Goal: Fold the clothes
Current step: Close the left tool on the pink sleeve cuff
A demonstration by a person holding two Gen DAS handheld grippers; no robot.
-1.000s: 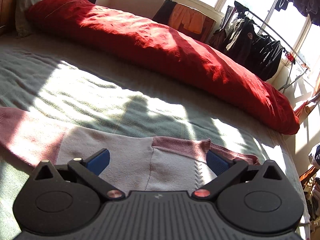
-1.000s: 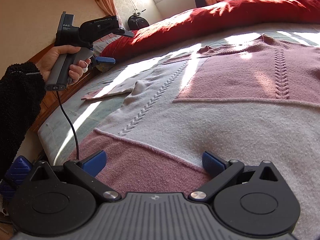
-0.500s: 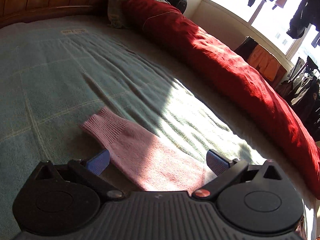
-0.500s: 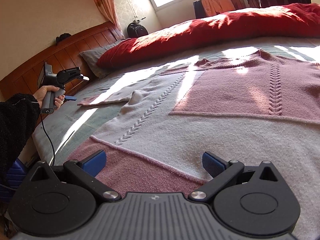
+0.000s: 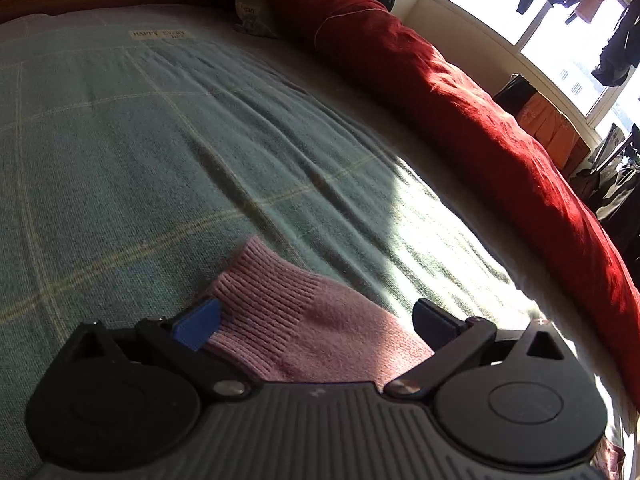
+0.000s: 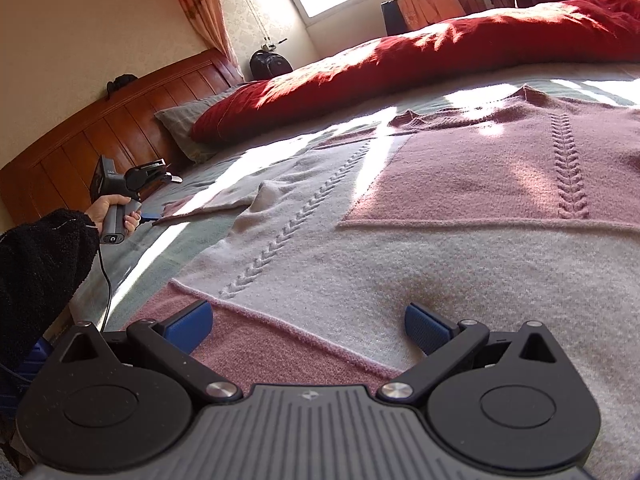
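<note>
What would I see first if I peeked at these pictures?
A big pink-and-grey sweater spread flat on the bed, with a long red quilt bunched behind it near the window. The left gripper is open around the pink sleeve cuff.

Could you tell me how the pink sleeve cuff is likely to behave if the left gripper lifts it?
The sleeve cuff is soft ribbed knit lying flat on the blanket, so it will probably droop limply either side of the left gripper. The sleeve joins the sweater spread across the bed, so lifting will likely drag more fabric along. It looks light and unlikely to slip.
</note>
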